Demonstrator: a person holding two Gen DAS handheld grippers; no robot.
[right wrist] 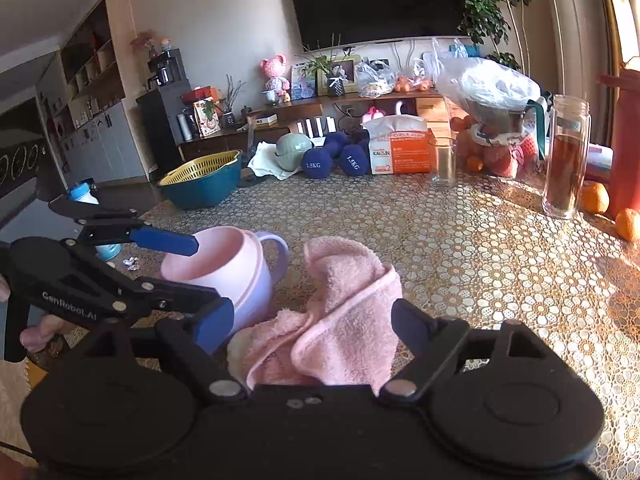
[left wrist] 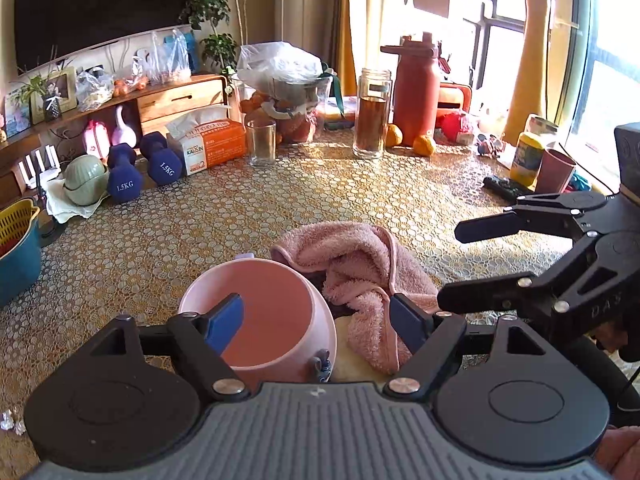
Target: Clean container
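Left wrist view is showing the left gripper (left wrist: 318,320) standing released with 1 finger over the pink cup (left wrist: 264,316), the pink towel (left wrist: 360,272) lying touching it at 3 o'clock, the right gripper (right wrist: 312,330) gaping, gripping nothing.

Both blue dumbbells (left wrist: 125,178) at the far left edge of the tabletop read "1.5KG", the orange-and-white tissue box (left wrist: 208,142) just beside them carries "KAILIN" — its smaller print is too fine to make out — and the left gripper (right wrist: 208,280) bears "GenRobot.AI" on its black body.
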